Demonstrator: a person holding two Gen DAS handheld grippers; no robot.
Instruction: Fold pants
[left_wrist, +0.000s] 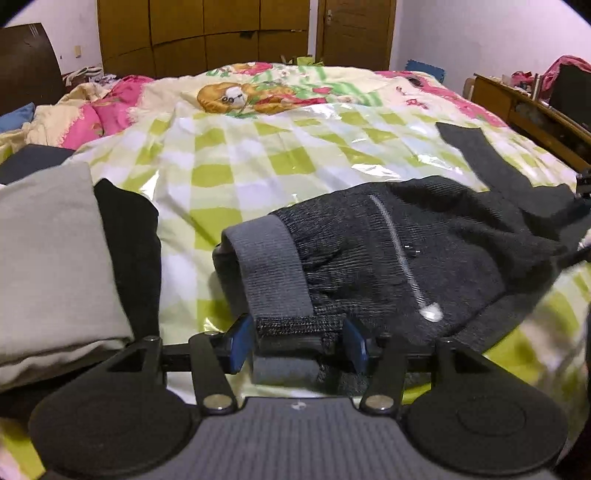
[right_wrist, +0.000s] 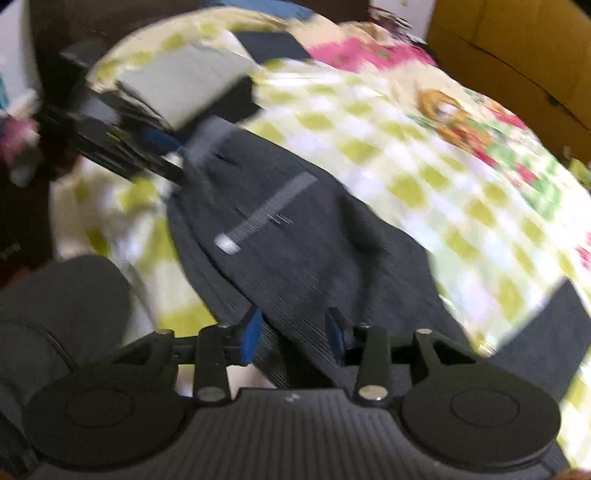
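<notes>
1. No words or brand names can be read anywhere. The bed cover (left_wrist: 229, 155) has green and white squares and a cartoon picture of a brown animal (left_wrist: 225, 96) at the far end.
2. The pants (left_wrist: 424, 251) are dark gray knit with a lighter gray waistband (left_wrist: 269, 258). A pale drawstring (left_wrist: 400, 254) with a white tip lies on top of them.
3. The pants lie bunched on the bed, near the front edge. One leg stretches away to the far right.
4. The left tongs (left_wrist: 295, 345) are open. The waistband edge sits between the blue pads (left_wrist: 236, 345), which do not squeeze it.
5. The right tongs (right_wrist: 295, 332) are open too, with pants cloth between the pads. That picture is blurry.
6. A light gray folded cloth (left_wrist: 51, 258) and a black cloth (left_wrist: 129, 251) lie on the left side of the bed.
</notes>
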